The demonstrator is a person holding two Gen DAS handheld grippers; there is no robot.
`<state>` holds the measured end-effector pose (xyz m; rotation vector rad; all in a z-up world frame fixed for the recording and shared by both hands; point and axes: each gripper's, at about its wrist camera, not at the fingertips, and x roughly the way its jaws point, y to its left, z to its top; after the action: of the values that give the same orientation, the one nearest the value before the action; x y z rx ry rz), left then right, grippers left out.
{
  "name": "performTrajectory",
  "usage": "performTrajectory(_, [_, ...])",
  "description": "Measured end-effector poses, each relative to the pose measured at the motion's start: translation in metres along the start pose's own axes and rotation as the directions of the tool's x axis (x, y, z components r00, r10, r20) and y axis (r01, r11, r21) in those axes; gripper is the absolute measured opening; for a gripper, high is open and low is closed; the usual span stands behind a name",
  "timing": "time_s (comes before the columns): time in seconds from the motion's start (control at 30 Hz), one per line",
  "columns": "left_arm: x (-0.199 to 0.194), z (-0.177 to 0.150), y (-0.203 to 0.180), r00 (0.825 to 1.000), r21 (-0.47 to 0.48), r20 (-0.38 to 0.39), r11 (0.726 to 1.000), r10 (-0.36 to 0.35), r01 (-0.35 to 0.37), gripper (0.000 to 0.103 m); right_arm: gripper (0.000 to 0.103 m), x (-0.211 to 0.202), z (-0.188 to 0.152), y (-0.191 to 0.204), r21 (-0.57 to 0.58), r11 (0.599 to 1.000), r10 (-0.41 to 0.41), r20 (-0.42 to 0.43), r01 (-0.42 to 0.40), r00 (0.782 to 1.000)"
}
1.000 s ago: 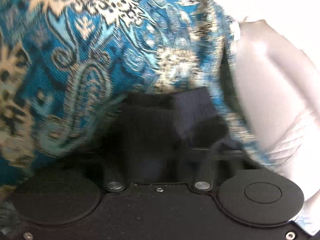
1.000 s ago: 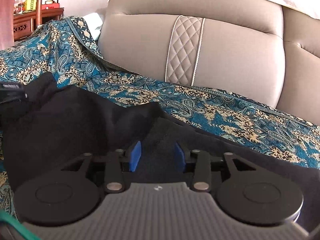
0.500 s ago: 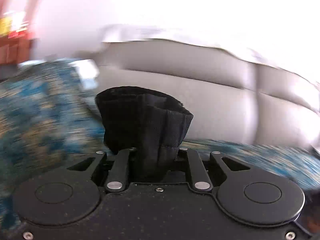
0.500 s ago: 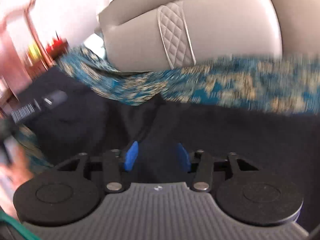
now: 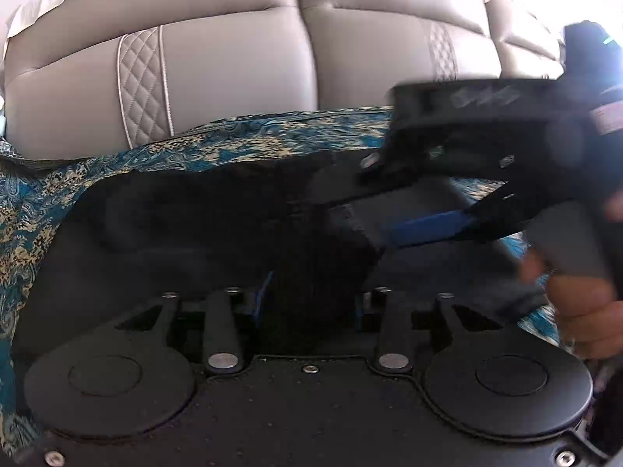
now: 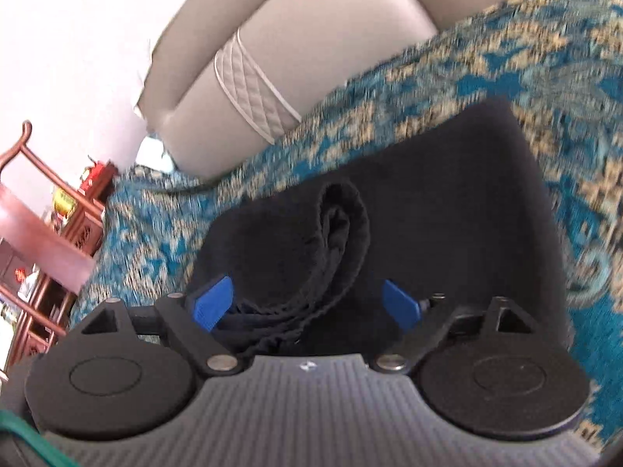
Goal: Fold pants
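Left wrist view, black pants [image 5: 202, 233] spread on a teal patterned cover [image 5: 272, 142] over a grey sofa [image 5: 233, 62], left gripper [image 5: 307, 303] apparently clamped on a bunched fold, right gripper [image 6: 307, 303] with jaws apart, waistband lying loose between blue pads [image 6: 212, 303].

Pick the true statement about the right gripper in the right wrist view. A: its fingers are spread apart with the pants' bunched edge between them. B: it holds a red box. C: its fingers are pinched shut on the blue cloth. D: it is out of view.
A: the right gripper has its blue fingers set wide apart, and the pants run a bunched edge between them.
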<state>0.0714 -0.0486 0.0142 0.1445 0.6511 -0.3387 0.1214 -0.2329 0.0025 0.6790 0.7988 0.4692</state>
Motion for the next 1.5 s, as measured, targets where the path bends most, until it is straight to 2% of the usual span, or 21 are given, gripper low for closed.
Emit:
performTrajectory(0.07, [-0.012,-0.006,0.0,0.999,-0.008,-0.012,0.999,-0.034,0.034,0.053,0.098,0.005,-0.007,-0.003,0.006,1.0,0.029,-0.011,-0.029,1.0])
performTrajectory(0.2, [-0.043,-0.015,0.003,0.999,0.018,-0.016,0.999,-0.038,0.038,0.054,0.1,0.01,-0.013,0.004,-0.002,0.996,0.084,-0.016,-0.084,0.996])
performTrajectory(0.27, [-0.063,-0.018,0.011,0.999,0.008,0.002,0.999,-0.035,0.035,0.055,0.1,0.014,-0.014,0.008,-0.018,0.998,0.068,-0.006,-0.068,0.998])
performTrajectory(0.33, [-0.077,-0.021,0.023,1.0,-0.028,0.012,0.999,-0.021,0.021,0.055,0.095,0.019,-0.015,0.015,-0.053,0.998,0.035,0.011,-0.034,0.999])
performTrajectory(0.4, [-0.083,-0.021,0.039,0.998,-0.074,0.008,0.995,0.062,-0.061,0.052,0.07,0.025,-0.017,0.025,-0.098,0.995,-0.025,0.048,0.03,0.999])
performTrajectory(0.43, [-0.085,-0.022,0.045,0.994,-0.083,0.008,0.991,0.111,-0.11,0.046,0.064,0.027,-0.018,0.03,-0.118,0.99,-0.066,0.066,0.074,0.996])
performTrajectory(0.5, [-0.085,-0.023,0.058,0.977,-0.1,0.019,0.973,0.211,-0.208,0.043,0.05,0.033,-0.022,0.039,-0.166,0.973,-0.143,0.108,0.159,0.984])
performTrajectory(0.53, [-0.084,-0.023,0.064,0.97,-0.109,0.014,0.965,0.243,-0.24,0.041,0.045,0.036,-0.025,0.042,-0.178,0.968,-0.155,0.116,0.174,0.981])
performTrajectory(0.6, [-0.077,-0.021,0.076,0.953,-0.127,0.02,0.946,0.302,-0.297,0.04,0.027,0.037,-0.026,0.045,-0.178,0.966,-0.165,0.12,0.185,0.979])
performTrajectory(0.7, [-0.063,-0.018,0.086,0.923,-0.13,0.003,0.915,0.385,-0.381,0.033,0.017,0.027,-0.027,0.046,-0.152,0.971,-0.16,0.159,0.184,0.974])
performTrajectory(0.73, [-0.062,-0.017,0.089,0.921,-0.143,-0.002,0.911,0.389,-0.386,0.032,0.017,0.021,-0.028,0.049,-0.161,0.966,-0.17,0.188,0.201,0.967])
performTrajectory(0.87, [-0.068,-0.011,0.097,0.944,-0.204,0.012,0.925,0.33,-0.321,0.033,0.016,-0.005,-0.025,0.064,-0.247,0.914,-0.24,0.313,0.322,0.919])
performTrajectory(0.93, [-0.065,-0.01,0.092,0.945,-0.182,0.016,0.93,0.327,-0.319,0.033,0.016,-0.013,-0.019,0.062,-0.274,0.883,-0.283,0.335,0.381,0.899])
performTrajectory(1.0, [-0.058,-0.01,0.087,0.945,-0.151,0.012,0.935,0.326,-0.32,0.033,0.017,-0.02,-0.01,0.047,-0.241,0.868,-0.346,0.332,0.434,0.877])
performTrajectory(1.07, [-0.051,-0.009,0.082,0.949,-0.138,-0.005,0.94,0.314,-0.311,0.034,0.017,-0.026,-0.002,0.029,-0.17,0.88,-0.378,0.314,0.444,0.871])
performTrajectory(1.17, [-0.043,-0.009,0.076,0.955,-0.131,-0.024,0.946,0.296,-0.296,0.034,0.019,-0.031,0.006,0.007,-0.104,0.897,-0.39,0.279,0.431,0.878])
performTrajectory(1.23, [-0.038,-0.009,0.074,0.955,-0.125,-0.036,0.946,0.296,-0.298,0.034,0.022,-0.032,0.007,0.001,-0.103,0.896,-0.394,0.259,0.431,0.882])
performTrajectory(1.5, [-0.03,-0.011,0.072,0.951,-0.109,-0.059,0.945,0.303,-0.308,0.035,0.031,-0.027,0.002,-0.001,-0.175,0.863,-0.423,0.262,0.474,0.867])
